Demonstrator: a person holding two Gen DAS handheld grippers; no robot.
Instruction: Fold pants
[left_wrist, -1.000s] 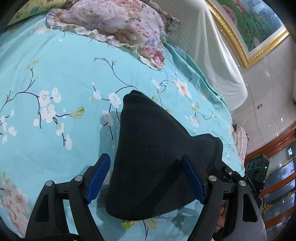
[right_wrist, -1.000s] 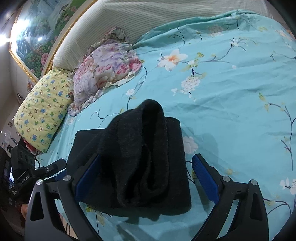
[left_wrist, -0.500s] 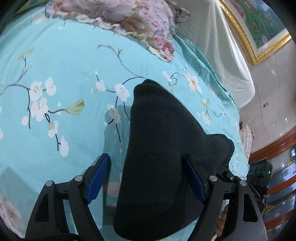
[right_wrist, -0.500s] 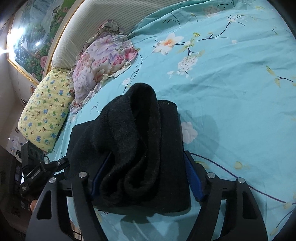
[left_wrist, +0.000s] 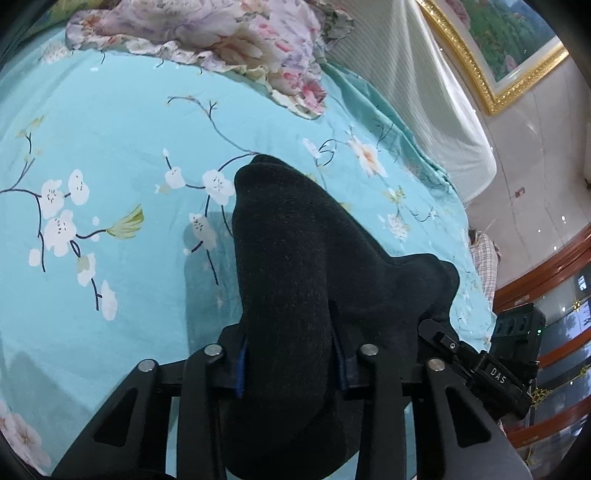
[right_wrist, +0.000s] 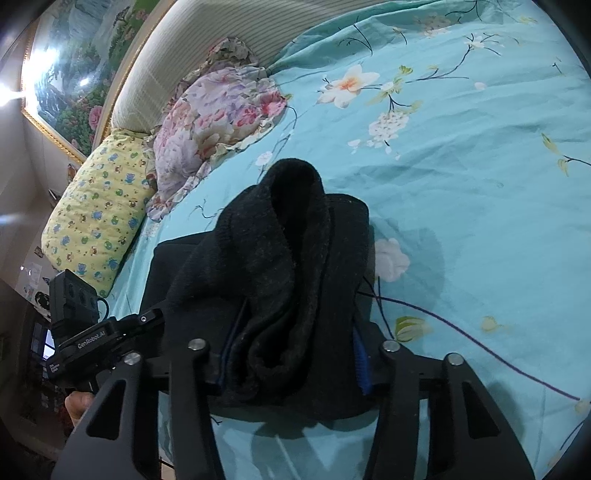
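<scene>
The black pants (left_wrist: 295, 266) lie bunched on the turquoise floral bedsheet (left_wrist: 110, 155). My left gripper (left_wrist: 290, 363) is shut on one end of the pants, the cloth bulging up between its blue pads. In the right wrist view the pants (right_wrist: 280, 240) rise in a thick folded hump, and my right gripper (right_wrist: 291, 356) is shut on that bundle. The other hand-held gripper (right_wrist: 96, 332) shows at the left of the right wrist view, at the far end of the pants.
A floral pillow (right_wrist: 218, 114) and a yellow print pillow (right_wrist: 96, 199) lie at the head of the bed by the striped headboard (right_wrist: 207, 44). A gold-framed painting (left_wrist: 517, 48) hangs behind. The bed edge drops off at the right in the left wrist view.
Both grippers were open around the pants a second ago. The right one closed first, then the left; both now pinch the cloth and have moved forward over it.
</scene>
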